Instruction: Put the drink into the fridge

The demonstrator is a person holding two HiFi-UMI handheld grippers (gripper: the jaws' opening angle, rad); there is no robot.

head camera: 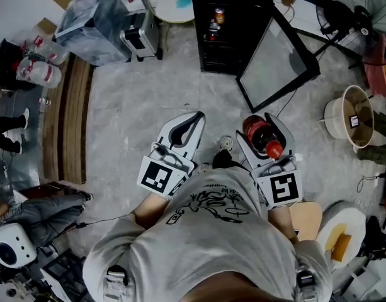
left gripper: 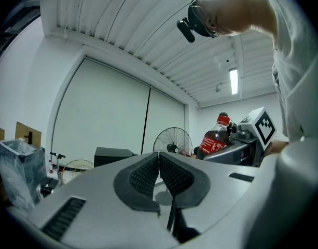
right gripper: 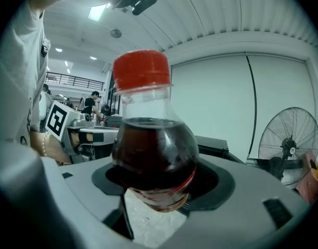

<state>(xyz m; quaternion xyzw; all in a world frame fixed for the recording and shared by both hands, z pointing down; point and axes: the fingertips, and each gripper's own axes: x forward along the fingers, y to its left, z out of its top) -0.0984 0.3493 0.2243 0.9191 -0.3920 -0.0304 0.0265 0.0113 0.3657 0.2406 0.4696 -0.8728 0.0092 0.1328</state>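
Observation:
A cola bottle [head camera: 262,137] with a red cap and dark drink sits between the jaws of my right gripper [head camera: 263,136]; in the right gripper view the bottle [right gripper: 151,139] fills the middle, pads pressed on its sides. My left gripper [head camera: 191,126] is shut and empty, its ribbed pads [left gripper: 148,173] touching each other. Both grippers are held close to the person's chest. The black fridge [head camera: 229,24] stands ahead with its glass door [head camera: 278,58] swung open; a can [head camera: 219,16] shows on a shelf inside. The bottle [left gripper: 216,136] also appears in the left gripper view.
A standing fan [head camera: 353,8] is at the far right, a beige bucket [head camera: 350,115] right of the door. A plastic-wrapped bin [head camera: 95,24] and wooden boards [head camera: 70,121] lie at the left. A round white table [head camera: 174,2] stands beyond the fridge.

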